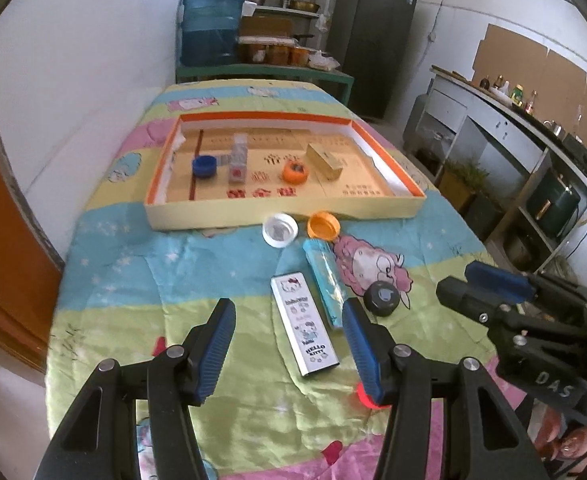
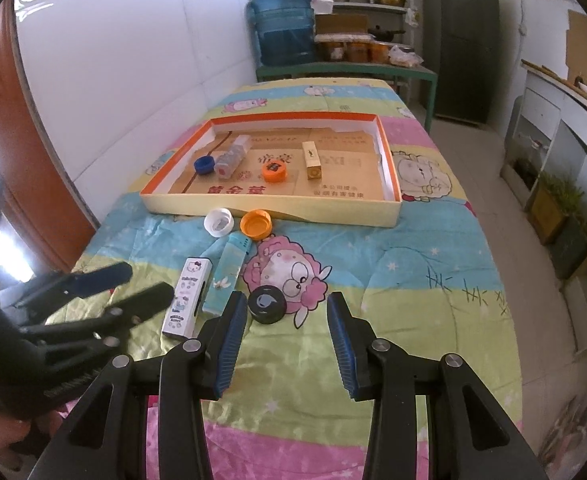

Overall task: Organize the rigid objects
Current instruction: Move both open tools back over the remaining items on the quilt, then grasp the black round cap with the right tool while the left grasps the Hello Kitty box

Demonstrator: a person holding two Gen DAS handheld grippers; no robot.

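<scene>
A shallow cardboard box lid (image 2: 197, 205), orange-rimmed, lies on the cartoon-print cloth (image 2: 413, 272) and serves as the collecting tray. Already inside it are seen a blue cap (image 2: 204, 165), a clear small box (image 2: 231, 156) lying flat, an orange cap (image 2: 274, 171) and a gold box (image 2: 312, 159), spaced apart.

Still outside, just before the tray's near wall: a white cap (image 2: 219, 221) and an open-side-up orange cap (image 2: 256, 224), side by side. Nearer the grippers lie a teal slim box (image 2: 227, 270), a white Hello Kitty box (image 2: 187, 298) roughly parallel beside it, and a black round cap (image 2: 267, 304).

The left gripper (image 1: 289, 344) is held low over the cloth with fingers spread wide and nothing between them; the Hello Kitty box lies in the gap, lengthwise along the fingers, which suggests it is being lined up for a grasp across its narrow width. The right gripper (image 2: 287, 336) is likewise spread wide and empty, the black cap sitting just beside its left finger (image 2: 231, 344).

Judgement: sorting is about half done; five items remain to be moved into the tray.
</scene>
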